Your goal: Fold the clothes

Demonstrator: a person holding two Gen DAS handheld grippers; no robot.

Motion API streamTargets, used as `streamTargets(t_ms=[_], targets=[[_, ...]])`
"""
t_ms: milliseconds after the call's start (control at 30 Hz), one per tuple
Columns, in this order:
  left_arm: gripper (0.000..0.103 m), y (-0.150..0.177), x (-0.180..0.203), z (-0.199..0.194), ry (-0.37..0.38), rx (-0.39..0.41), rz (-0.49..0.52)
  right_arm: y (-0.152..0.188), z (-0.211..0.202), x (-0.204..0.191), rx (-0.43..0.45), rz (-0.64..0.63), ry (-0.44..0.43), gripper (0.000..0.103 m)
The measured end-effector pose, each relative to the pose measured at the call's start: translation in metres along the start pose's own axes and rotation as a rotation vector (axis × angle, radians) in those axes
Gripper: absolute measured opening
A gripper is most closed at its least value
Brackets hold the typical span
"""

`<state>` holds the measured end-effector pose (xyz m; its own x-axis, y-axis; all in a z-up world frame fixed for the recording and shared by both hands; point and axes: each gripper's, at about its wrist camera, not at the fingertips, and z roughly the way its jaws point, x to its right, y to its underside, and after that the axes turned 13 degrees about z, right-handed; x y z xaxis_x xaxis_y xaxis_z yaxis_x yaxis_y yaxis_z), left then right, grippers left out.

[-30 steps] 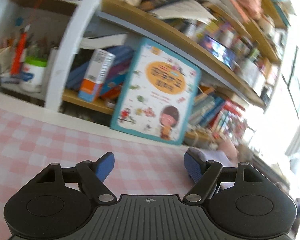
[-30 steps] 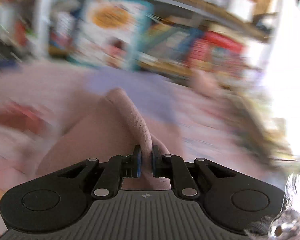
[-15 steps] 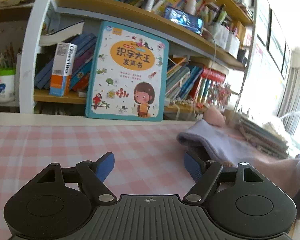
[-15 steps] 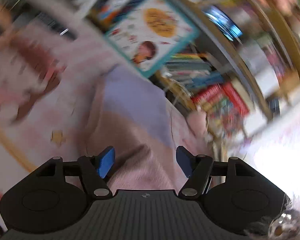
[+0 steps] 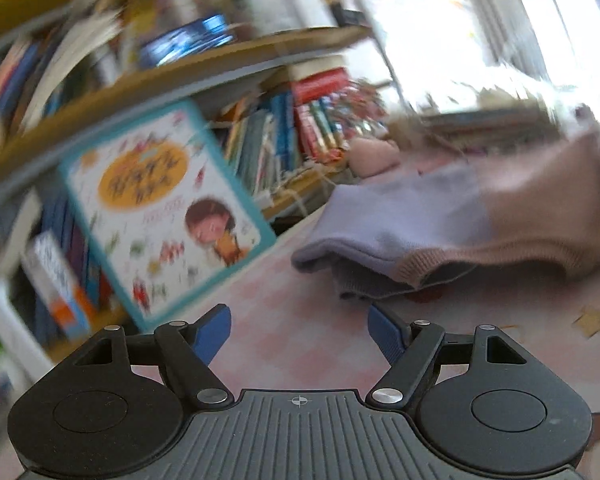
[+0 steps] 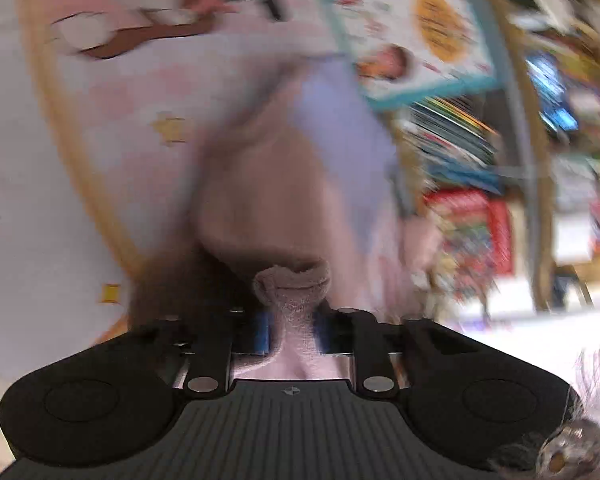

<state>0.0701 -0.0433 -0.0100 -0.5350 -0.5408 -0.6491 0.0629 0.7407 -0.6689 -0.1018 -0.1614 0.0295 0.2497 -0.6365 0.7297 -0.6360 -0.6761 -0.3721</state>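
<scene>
Right gripper [image 6: 292,330] pinches a bunched ridge of the soft pink-and-lilac ribbed knit garment [image 5: 440,224], which lies on the pink checked tablecloth [image 5: 300,344]. Left gripper [image 5: 299,326] hovers spread, empty. Picture-book [image 5: 160,204] lettering blurs unreadable.

A home, most likely a child's room or study corner; a wooden bookshelf [image 5: 204,64] packed with tilted rows of books [image 5: 284,136] stands behind the pink checked tablecloth [image 5: 296,320]; a children's picture book [image 5: 160,208] with a cartoon girl on its cover leans against the bookshelf's lower shelf; to the right of the bookshelf a bright window [image 5: 500,12]; a soft pink-and-lilac knitted garment [image 5: 440,220] lies in front of the bookshelf.
</scene>
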Motion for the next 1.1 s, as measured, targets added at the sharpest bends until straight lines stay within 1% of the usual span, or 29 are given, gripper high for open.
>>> streamTargets(t_ms=[33,100,167,233,300,367,400,467,500,533,567,600,667,700,767,867,967,1033,1067,1100], targets=[[0.077,-0.005,0.003,0.006,-0.008,0.001,0.046,0.003,-0.001,0.009,0.003,0.068,0.028,0.016],[0.077,-0.013,0.007,0.019,-0.016,0.002,0.121,0.013,-0.001,0.019,-0.008,0.159,0.057,0.016],[0.077,-0.021,0.012,0.033,-0.007,0.003,0.162,0.024,0.000,0.026,-0.025,0.234,0.075,0.016],[0.075,-0.026,0.018,0.044,0.010,0.004,0.192,0.035,0.003,0.027,-0.038,0.266,0.089,0.016],[0.067,-0.031,0.025,0.055,0.018,0.004,0.232,0.045,0.008,0.025,-0.049,0.285,0.101,0.016],[0.052,-0.034,0.031,0.065,0.009,0.006,0.258,0.053,0.012,0.026,-0.058,0.322,0.113,0.017],[0.048,-0.036,0.032,0.067,0.015,0.008,0.248,0.056,0.014,0.027,-0.060,0.340,0.111,0.017],[0.029,-0.037,0.032,0.072,0.035,0.016,0.214,0.062,0.019,0.025,-0.062,0.372,0.106,0.017],[0.026,-0.038,0.031,0.072,0.044,0.020,0.191,0.065,0.019,0.022,-0.058,0.379,0.103,0.017],[0.018,-0.037,0.029,0.071,0.051,0.029,0.166,0.066,0.016,0.023,-0.042,0.396,0.106,0.017],[0.012,-0.037,0.026,0.069,0.057,0.039,0.142,0.067,0.007,0.029,-0.010,0.432,0.118,0.017],[0.012,-0.037,0.024,0.066,0.063,0.049,0.117,0.068,-0.001,0.035,0.022,0.468,0.130,0.018],[0.007,-0.036,0.011,0.053,0.066,0.085,0.037,0.071,-0.018,0.047,0.085,0.539,0.155,0.016],[0.007,-0.036,0.004,0.045,0.066,0.104,-0.004,0.072,-0.027,0.052,0.117,0.575,0.167,0.016],[0.007,-0.039,-0.011,0.022,0.061,0.166,-0.086,0.074,-0.043,0.064,0.181,0.646,0.191,0.015],[0.006,-0.047,-0.033,-0.028,0.029,0.299,-0.189,0.077,-0.069,0.082,0.278,0.752,0.227,0.014],[0.006,-0.053,-0.060,-0.091,-0.010,0.468,-0.310,0.081,-0.094,0.099,0.376,0.857,0.263,0.013],[0.006,-0.053,-0.077,-0.133,-0.050,0.584,-0.378,0.083,-0.111,0.111,0.441,0.927,0.287,0.013],[0.006,-0.052,-0.085,-0.154,-0.069,0.642,-0.404,0.083,-0.125,0.117,0.499,0.947,0.307,0.013],[0.006,-0.051,-0.091,-0.173,-0.092,0.699,-0.423,0.080,-0.143,0.122,0.580,0.947,0.334,0.013]])
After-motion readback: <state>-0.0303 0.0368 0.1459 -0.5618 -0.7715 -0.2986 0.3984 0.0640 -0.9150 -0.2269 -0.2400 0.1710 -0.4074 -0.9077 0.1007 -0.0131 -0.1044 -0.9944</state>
